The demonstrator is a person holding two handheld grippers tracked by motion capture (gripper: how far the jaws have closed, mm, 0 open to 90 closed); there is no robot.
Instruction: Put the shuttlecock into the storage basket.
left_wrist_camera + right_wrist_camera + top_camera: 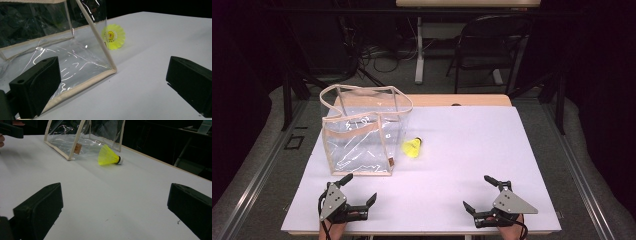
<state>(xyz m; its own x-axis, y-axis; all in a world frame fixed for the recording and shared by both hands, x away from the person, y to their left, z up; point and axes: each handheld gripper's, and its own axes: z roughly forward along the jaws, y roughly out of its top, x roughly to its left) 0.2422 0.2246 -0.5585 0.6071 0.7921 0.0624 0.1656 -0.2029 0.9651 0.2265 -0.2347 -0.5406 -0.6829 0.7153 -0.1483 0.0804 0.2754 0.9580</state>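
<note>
While my left claw (358, 192) waits wide open and empty just before the near edge of the clear bag (362, 135), nothing is picked up yet. To the right of the bag, almost touching it, the yellow shuttlecock (413, 148) lies on its side on the white surface (472, 150). Further right, my right claw (480, 194) is also spread wide, holding nothing. I judge this as the start: next I must reach to the shuttlecock and close softly on it.
</note>
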